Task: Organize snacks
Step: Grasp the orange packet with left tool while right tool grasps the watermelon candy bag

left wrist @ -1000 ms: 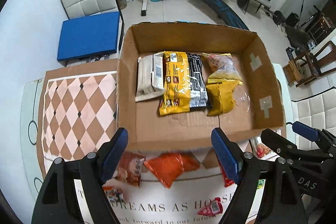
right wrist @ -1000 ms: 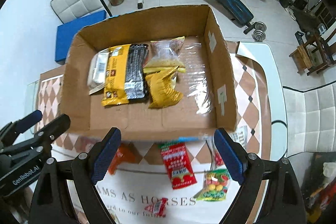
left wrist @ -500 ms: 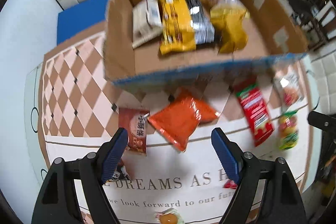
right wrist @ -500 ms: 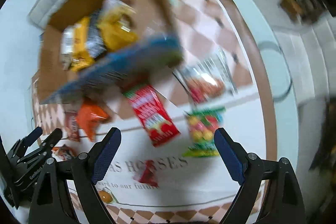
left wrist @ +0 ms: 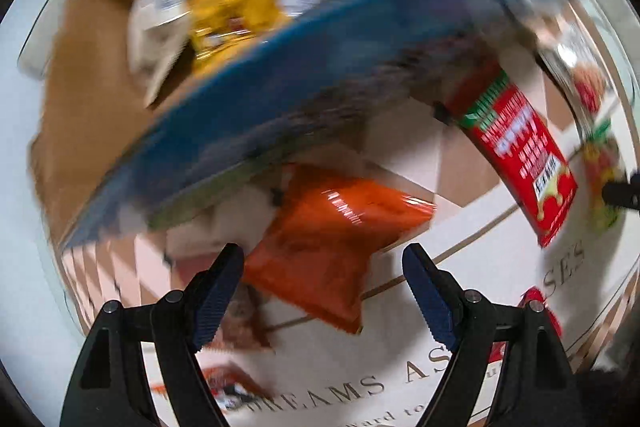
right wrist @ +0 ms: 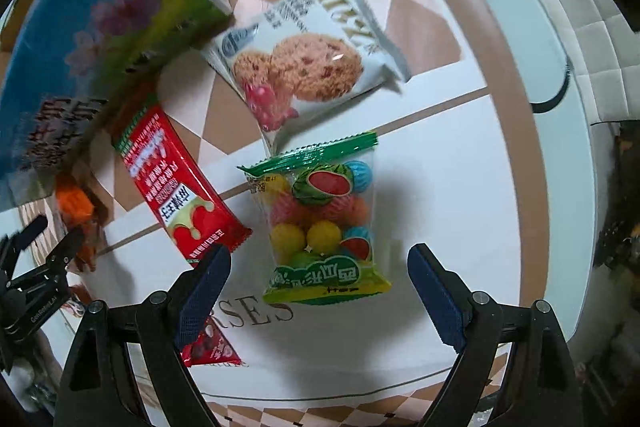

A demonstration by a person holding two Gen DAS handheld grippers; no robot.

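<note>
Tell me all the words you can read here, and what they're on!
"REAMS AS": tablecloth, cut off by the left tool.
"RSES": same cloth, right view, by the right tool.
"GenRobot.AI": the left tool's body.
Red packet, cookie packet, candy bag: Chinese print, unreadable to me.
Orange bag, cardboard box: blurred.

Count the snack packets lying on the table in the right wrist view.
4 clear: the cookie packet farthest, the watermelon candy bag between the open right tool tips, the long red packet left of it, a small red packet nearest. Orange ones at left are partly hidden.
</note>
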